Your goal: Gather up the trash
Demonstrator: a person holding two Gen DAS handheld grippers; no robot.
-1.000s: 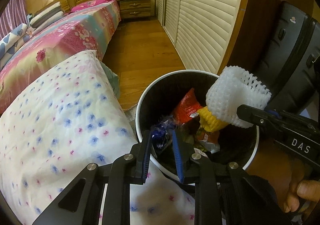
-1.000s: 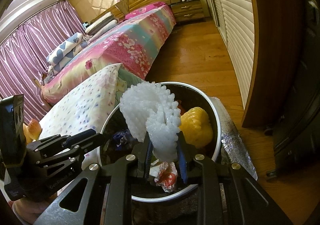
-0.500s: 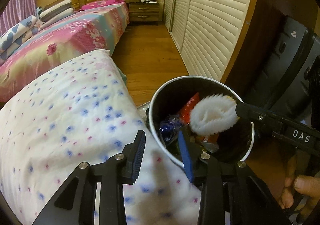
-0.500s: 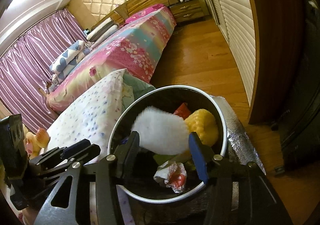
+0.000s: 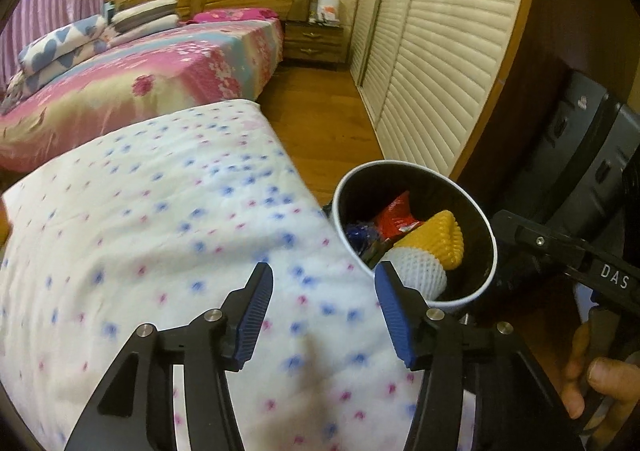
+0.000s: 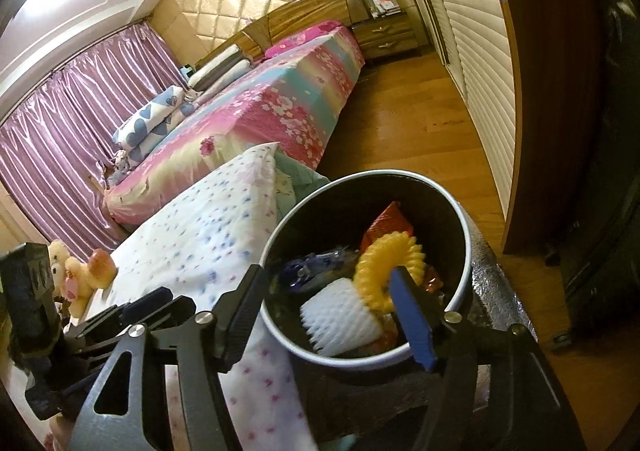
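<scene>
A round black trash bin with a white rim (image 5: 486,227) (image 6: 464,223) stands beside the quilt. Inside lie a white foam net (image 5: 422,271) (image 6: 340,321), a yellow foam net (image 5: 440,241) (image 6: 384,265), a red wrapper (image 5: 394,213) (image 6: 386,225) and a blue wrapper (image 5: 360,235) (image 6: 312,269). My left gripper (image 5: 324,311) is open and empty over the quilt's edge, just left of the bin. My right gripper (image 6: 330,309) is open and empty above the bin's near rim; its body (image 5: 568,255) shows in the left wrist view.
A white quilt with blue and pink flowers (image 5: 160,235) (image 6: 208,227) lies left of the bin. A bed with a pink floral cover (image 5: 140,79) (image 6: 280,99) is behind. Louvred wardrobe doors (image 5: 440,63), a dark suitcase (image 5: 580,155) and stuffed toys (image 6: 80,271) stand around.
My right gripper opened and let go of the white foam net, which fell into the bin. My left gripper opened wider and drew back to the left, over the quilt.
</scene>
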